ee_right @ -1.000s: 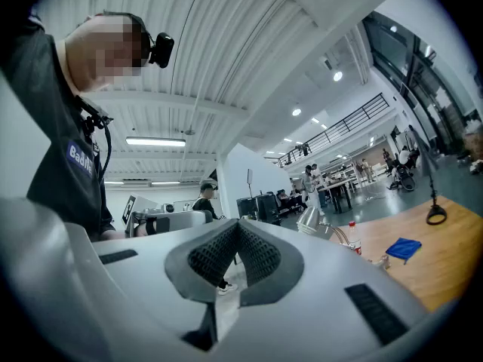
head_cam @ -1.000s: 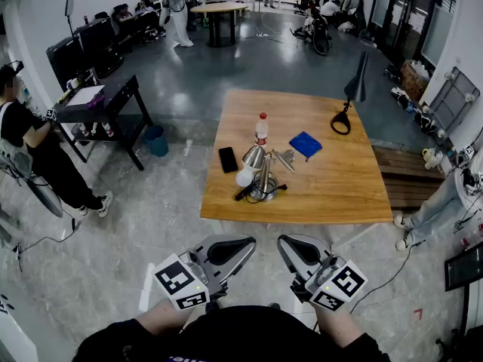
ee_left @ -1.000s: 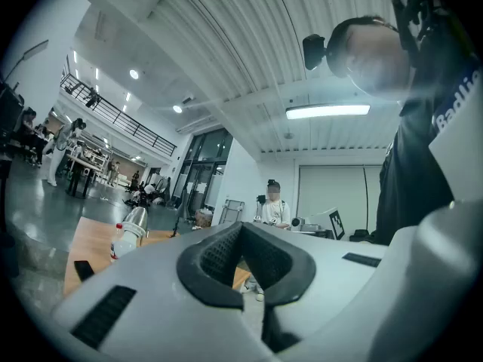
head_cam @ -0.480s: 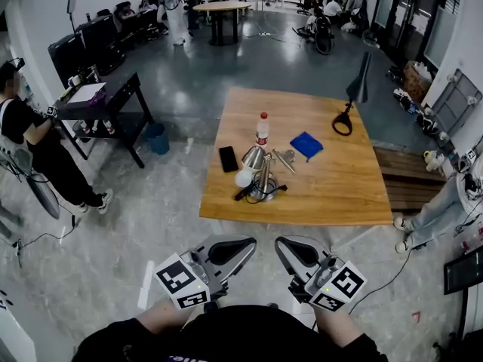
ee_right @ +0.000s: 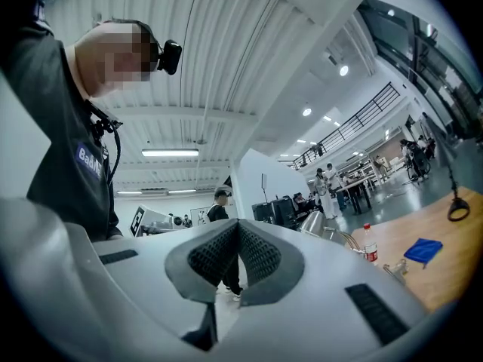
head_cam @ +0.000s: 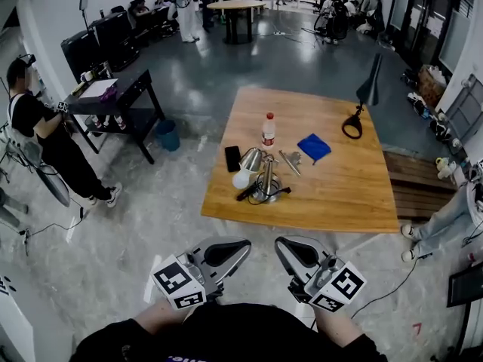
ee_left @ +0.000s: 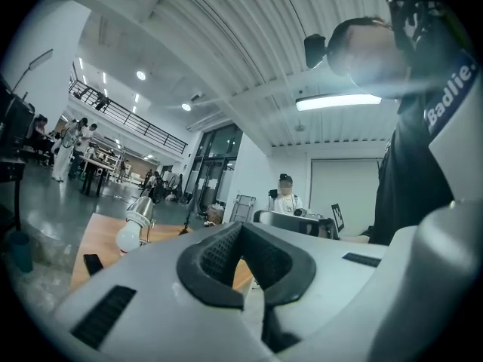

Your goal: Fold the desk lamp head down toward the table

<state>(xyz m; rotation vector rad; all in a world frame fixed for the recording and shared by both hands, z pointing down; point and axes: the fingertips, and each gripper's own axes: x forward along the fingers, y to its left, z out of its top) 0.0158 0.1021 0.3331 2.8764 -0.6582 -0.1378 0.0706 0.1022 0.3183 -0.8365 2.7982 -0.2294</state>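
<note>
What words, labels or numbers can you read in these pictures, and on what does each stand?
"Badlie", possibly cut off at the edge: on the person's dark shirt.
Bottle label: too small to read.
Marker cubes: square patterns only, no letters.

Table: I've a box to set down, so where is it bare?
The table is bare at its near right corner, below the cloth, and along the far edge between bottle and black lamp. Crowded: left middle, around silver lamp, phone and bottle.

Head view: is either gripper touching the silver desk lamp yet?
No: the left gripper and right gripper are both over the floor, short of the table where the silver desk lamp stands.
</note>
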